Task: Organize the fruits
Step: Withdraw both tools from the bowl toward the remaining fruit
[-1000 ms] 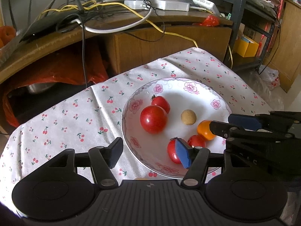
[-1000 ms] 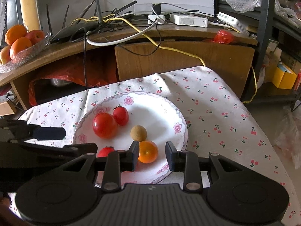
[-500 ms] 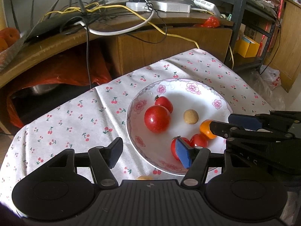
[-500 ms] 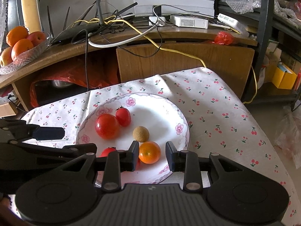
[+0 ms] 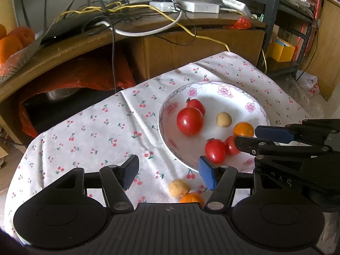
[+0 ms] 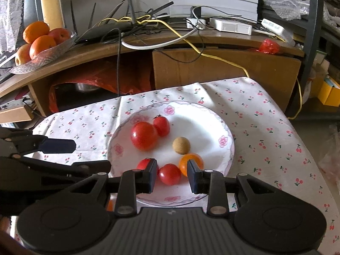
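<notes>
A white flowered plate [image 5: 233,93] [image 6: 201,114] on the cherry-print cloth holds a large tomato [image 5: 189,121] [image 6: 144,135], a smaller tomato [image 6: 162,125], a beige round fruit [image 6: 181,145], a small orange [image 6: 188,161] and two cherry tomatoes [image 5: 215,150]. My left gripper [image 5: 167,172] is open and empty over the cloth left of the plate. Just below it lie a second beige fruit [image 5: 179,188] and an orange [image 5: 192,198]. My right gripper [image 6: 172,175] hovers over the plate's near rim, shut to a narrow gap and holding nothing.
Behind the table, a wooden desk [image 6: 148,46] carries a dish of oranges and apples [image 6: 40,40], a router and tangled cables. A cardboard box [image 6: 212,70] and a red bag sit under it. A metal shelf [image 6: 310,31] stands at the right.
My left gripper has drawn back and leftward off the plate, so the beige fruit and orange on the cloth now show beneath it. The right gripper has barely shifted.
</notes>
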The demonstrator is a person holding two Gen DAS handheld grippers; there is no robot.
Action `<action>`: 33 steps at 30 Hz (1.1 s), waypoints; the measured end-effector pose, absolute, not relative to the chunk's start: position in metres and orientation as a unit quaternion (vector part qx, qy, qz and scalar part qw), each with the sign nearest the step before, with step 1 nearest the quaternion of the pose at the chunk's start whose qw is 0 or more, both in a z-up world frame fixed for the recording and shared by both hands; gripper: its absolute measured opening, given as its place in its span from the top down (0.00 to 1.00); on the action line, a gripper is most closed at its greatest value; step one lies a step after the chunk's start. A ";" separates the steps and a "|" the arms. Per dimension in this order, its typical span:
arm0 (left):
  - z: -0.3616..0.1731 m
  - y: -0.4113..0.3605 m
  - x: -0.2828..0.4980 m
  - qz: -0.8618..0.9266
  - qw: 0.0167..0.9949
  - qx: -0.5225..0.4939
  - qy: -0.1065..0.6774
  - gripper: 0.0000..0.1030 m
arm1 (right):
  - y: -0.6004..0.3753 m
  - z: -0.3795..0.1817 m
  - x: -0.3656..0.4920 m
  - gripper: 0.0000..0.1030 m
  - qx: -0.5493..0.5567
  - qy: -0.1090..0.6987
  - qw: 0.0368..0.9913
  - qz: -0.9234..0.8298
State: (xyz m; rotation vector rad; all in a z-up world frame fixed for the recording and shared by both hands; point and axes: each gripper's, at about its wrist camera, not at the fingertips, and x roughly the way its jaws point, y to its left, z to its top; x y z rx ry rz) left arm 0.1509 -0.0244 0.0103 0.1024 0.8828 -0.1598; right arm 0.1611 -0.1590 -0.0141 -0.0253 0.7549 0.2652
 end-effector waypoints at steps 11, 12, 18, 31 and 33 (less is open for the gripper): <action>0.012 -0.004 0.130 -0.078 0.897 0.051 0.433 0.33 | -0.141 -0.012 0.147 0.70 -0.024 0.372 0.914 0.160; 0.012 -0.002 0.127 -0.078 0.896 0.054 0.434 0.33 | -0.138 -0.012 0.144 0.70 -0.025 0.374 0.913 0.164; 0.007 0.011 0.112 -0.084 0.889 0.062 0.447 0.31 | -0.123 -0.016 0.132 0.70 -0.041 0.383 0.903 0.193; -0.016 0.014 0.092 -0.132 0.865 0.092 0.474 0.26 | -0.105 -0.035 0.129 0.70 -0.048 0.414 0.880 0.227; -0.021 0.011 0.091 -0.140 0.861 0.096 0.479 0.26 | -0.104 -0.037 0.131 0.70 -0.047 0.418 0.877 0.230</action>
